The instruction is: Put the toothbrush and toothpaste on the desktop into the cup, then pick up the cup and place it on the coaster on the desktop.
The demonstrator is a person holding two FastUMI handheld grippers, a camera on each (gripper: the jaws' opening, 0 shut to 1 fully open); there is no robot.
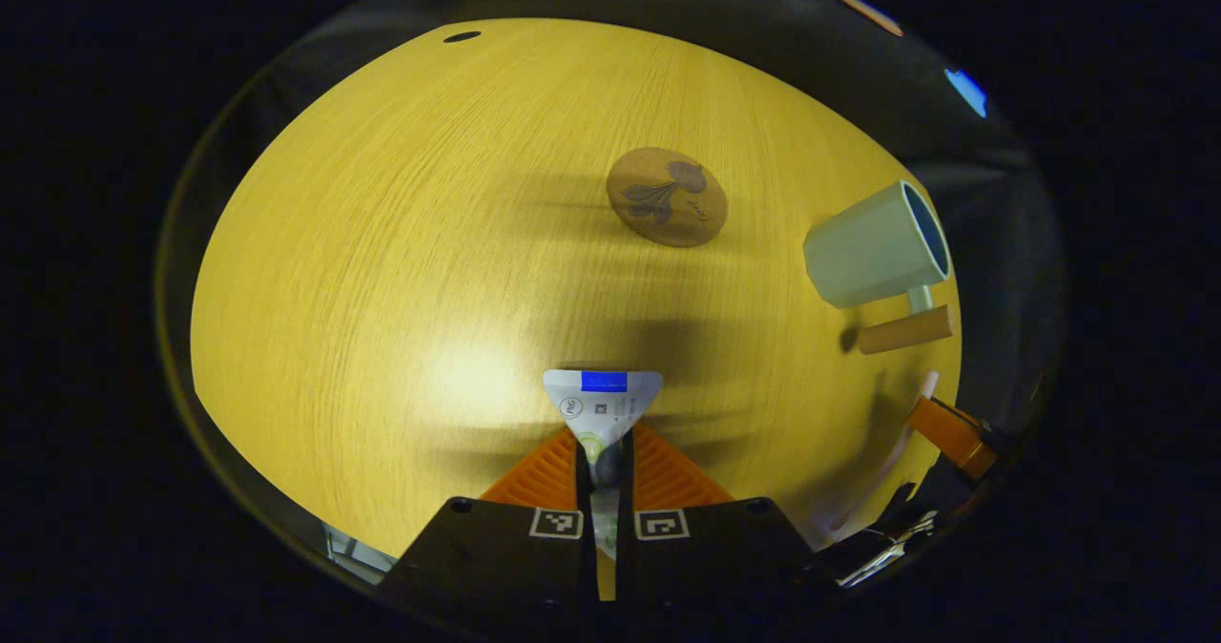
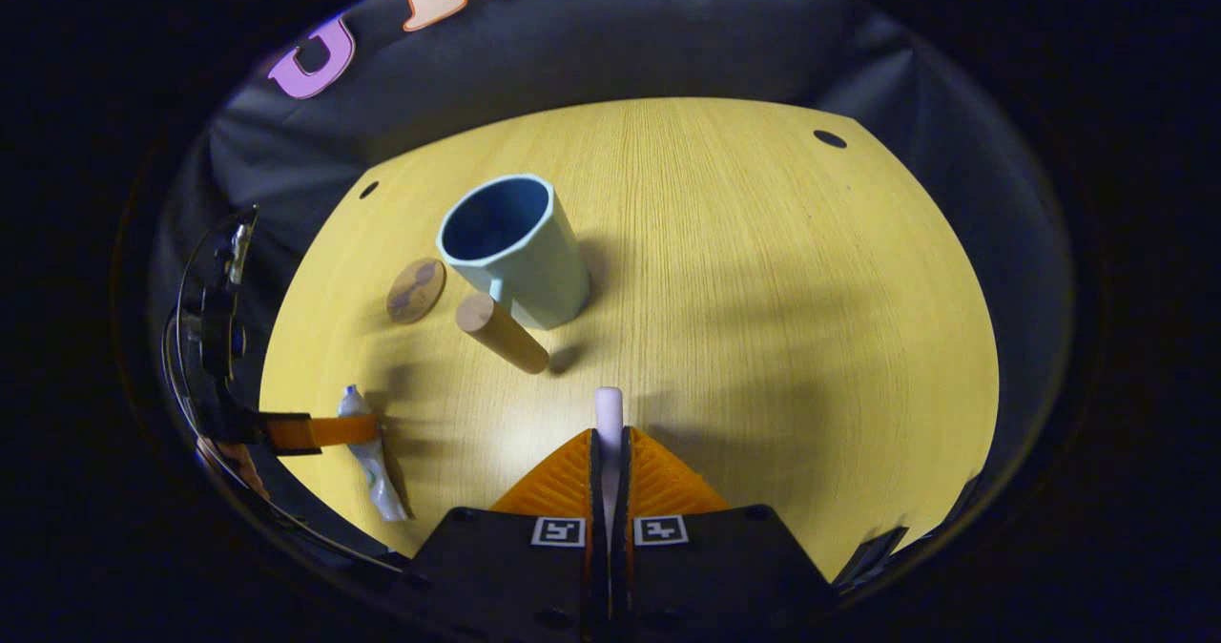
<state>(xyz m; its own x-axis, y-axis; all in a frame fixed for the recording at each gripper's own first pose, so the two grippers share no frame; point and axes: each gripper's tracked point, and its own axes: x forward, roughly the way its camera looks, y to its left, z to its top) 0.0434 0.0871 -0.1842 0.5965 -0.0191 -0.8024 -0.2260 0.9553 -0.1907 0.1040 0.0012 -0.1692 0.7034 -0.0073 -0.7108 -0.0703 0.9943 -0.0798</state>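
Both items are already in my jaws, neither in the cup yet. Toothpaste tube [image 1: 603, 403]: my left gripper [image 1: 603, 452] is clamped on it, crimped flat end pointing forward, tube body pinched between the pads. In the right gripper view that tube [image 2: 367, 452] hangs off the tabletop [image 2: 763, 290], cap end up, near the left edge. Toothbrush [image 2: 608, 414]: my right gripper [image 2: 608, 462] is closed narrow on it, only a pale rounded end sticks out past the tips; which end that is, can't tell.

Cup [image 2: 520, 247] stands upright, mouth open toward me, with its wooden handle [image 2: 501, 333] pointing my way. Coaster [image 2: 417, 290] lies flat just beside the cup, on its left in the right gripper view, apart from it.

How I'd do this step:
- Right goes first; it looks to be the nearer one to the cup.
- Approach from above the rim, staying clear of the handle so I don't knock the cup.
- Tip the toothbrush near vertical over the mouth, lower the end inside the rim, then release. Dropping from high risks a bounce or tipping the cup.
- Keep left parked wide with the tube until right has backed off, so the two don't collide over the opening.
- Tube then goes in one end down, leaning on the wall opposite the brush.
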